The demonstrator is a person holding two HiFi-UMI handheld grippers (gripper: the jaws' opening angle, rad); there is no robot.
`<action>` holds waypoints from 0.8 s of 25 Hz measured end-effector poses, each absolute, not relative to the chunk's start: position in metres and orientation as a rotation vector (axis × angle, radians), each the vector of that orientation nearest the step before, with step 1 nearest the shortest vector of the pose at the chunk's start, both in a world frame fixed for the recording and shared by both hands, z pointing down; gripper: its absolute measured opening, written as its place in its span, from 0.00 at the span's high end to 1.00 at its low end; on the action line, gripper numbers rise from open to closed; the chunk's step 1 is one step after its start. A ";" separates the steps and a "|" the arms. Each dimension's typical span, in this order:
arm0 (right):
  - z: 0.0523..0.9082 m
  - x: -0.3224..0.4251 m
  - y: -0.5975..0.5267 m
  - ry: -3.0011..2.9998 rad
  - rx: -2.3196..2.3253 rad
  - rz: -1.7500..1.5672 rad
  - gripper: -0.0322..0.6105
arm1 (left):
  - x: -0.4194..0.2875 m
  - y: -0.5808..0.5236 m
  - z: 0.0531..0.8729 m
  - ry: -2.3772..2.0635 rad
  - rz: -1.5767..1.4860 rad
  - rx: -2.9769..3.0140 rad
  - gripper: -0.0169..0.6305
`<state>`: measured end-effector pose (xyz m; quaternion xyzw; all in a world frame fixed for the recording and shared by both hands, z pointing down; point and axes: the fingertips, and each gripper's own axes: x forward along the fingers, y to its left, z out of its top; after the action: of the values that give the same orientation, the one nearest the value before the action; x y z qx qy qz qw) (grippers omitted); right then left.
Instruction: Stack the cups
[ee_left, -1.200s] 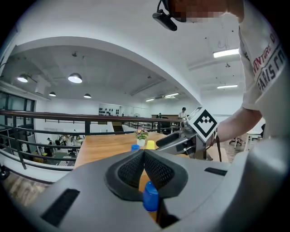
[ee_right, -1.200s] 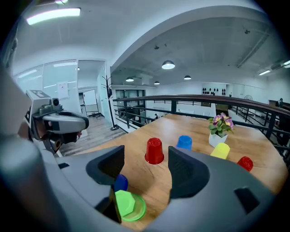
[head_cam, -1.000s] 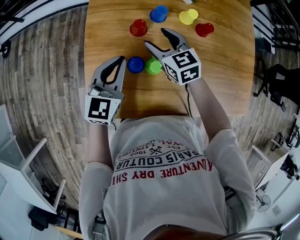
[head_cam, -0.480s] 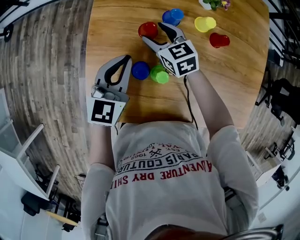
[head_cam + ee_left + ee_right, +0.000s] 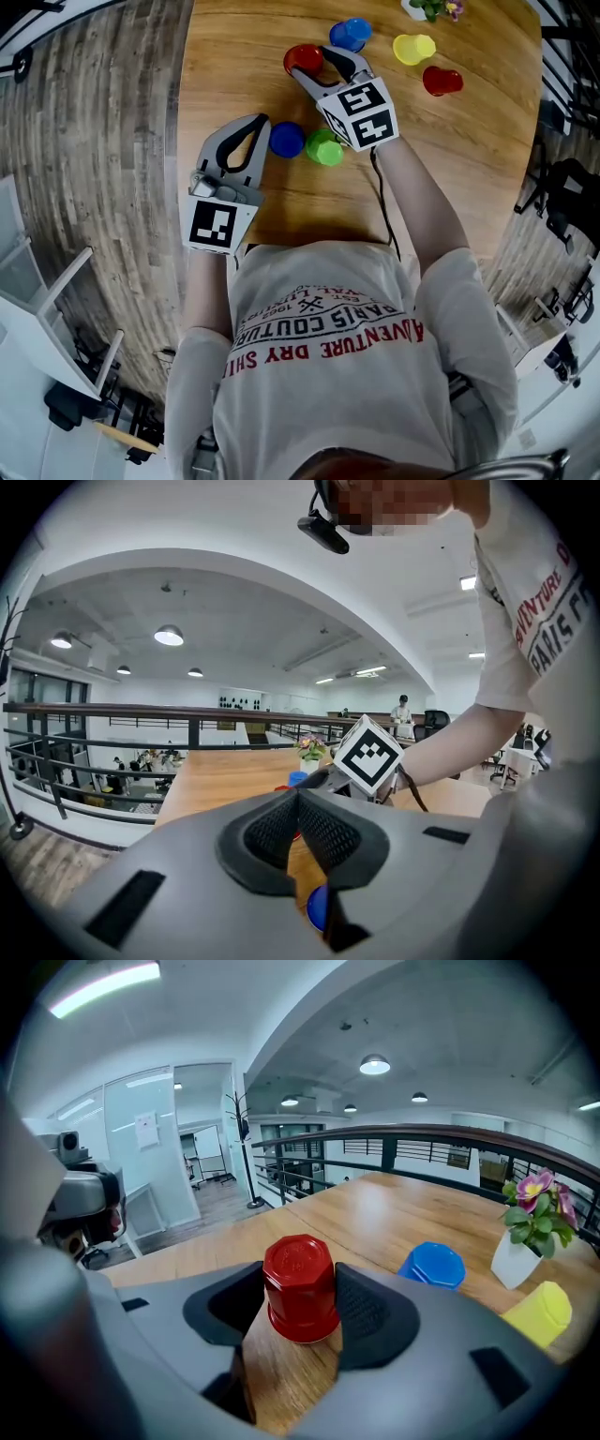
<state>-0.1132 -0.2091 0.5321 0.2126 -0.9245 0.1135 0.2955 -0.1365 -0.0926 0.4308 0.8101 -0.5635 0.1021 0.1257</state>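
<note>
Red cup (image 5: 300, 1288), inverted, between just-closing fingers (image 5: 370, 1316) of right gripper (image 5: 300, 1309)

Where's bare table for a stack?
Bare wood on the table from the right red cup to the near edge; also the far-left corner beside the left red cup. Crowded: far row, and around the near blue cup and green cup.

Six cups in all; one red cup (image 5: 302, 58), a second red cup (image 5: 442, 81); one blue cup (image 5: 353, 32), a second blue cup (image 5: 286, 141); one yellow cup (image 5: 412, 47); one green cup (image 5: 324, 148); one potted flower (image 5: 427, 7).
</note>
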 end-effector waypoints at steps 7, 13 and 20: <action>0.505 -0.075 -0.197 -2.479 0.696 0.273 0.57 | -0.124 -0.083 0.414 -1.599 0.292 2.450 0.95; 0.495 -0.031 -0.176 -2.452 0.831 0.283 0.57 | -0.104 -0.068 0.409 -1.513 0.306 2.537 0.95; 0.506 0.017 -0.139 -2.378 0.942 0.311 0.57 | -0.086 -0.050 0.409 -1.445 0.305 2.592 0.95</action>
<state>0.0171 -0.1386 0.5057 0.3510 -0.8864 0.1160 0.2786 -0.0858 -0.0502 0.4093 0.8661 -0.4829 0.1020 0.0789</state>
